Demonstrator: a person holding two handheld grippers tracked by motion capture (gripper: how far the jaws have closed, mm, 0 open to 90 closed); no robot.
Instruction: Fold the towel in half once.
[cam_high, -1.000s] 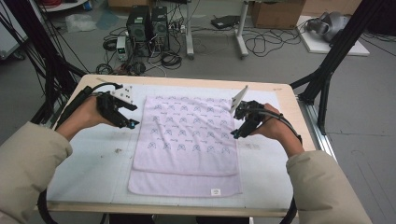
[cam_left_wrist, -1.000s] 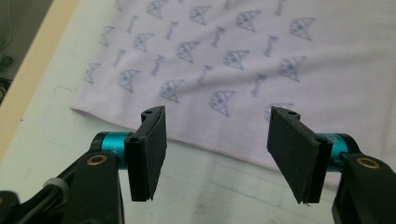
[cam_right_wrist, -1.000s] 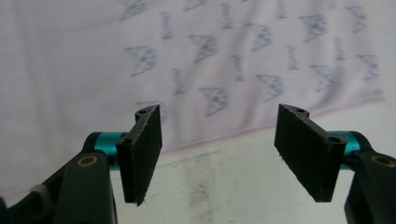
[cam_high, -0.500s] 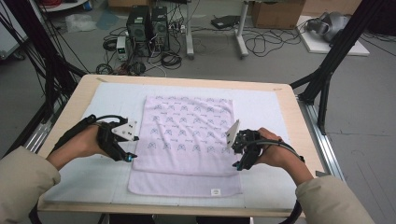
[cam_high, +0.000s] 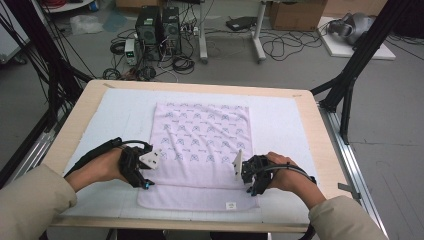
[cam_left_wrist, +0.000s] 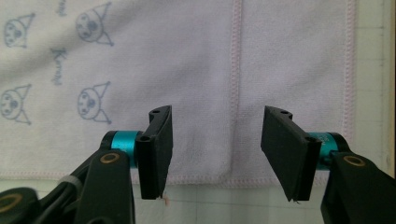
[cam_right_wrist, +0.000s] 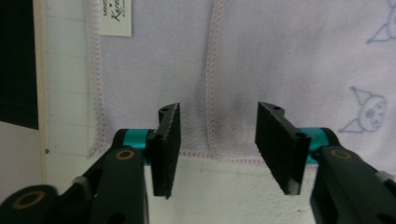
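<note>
Towel (cam_high: 202, 150), pale lilac terry with printed cartoon faces and stitched hems, lies folded at centre frame on the white-matted table (cam_high: 310, 145). Left gripper (cam_high: 146, 176) and right gripper (cam_high: 246, 178), jaws parted and just closing, straddle its side edges without pinching.

Towel (cam_high: 200, 145): near-left corner hidden under left gripper (cam_high: 145, 172) in high view; right side edge partly hidden behind right gripper (cam_high: 248, 175).

Towel in left gripper view cut off by top and left edges; printed words too blurred to read.

Towel in right gripper view cut off by top and right edges. Label (cam_right_wrist: 116, 17) on towel cut by top edge, text too small to read.

Whether pads (cam_left_wrist: 156, 149) touch towel: cannot tell.

Person's sleeves (cam_high: 30, 205) cut off by bottom edge in high view.
</note>
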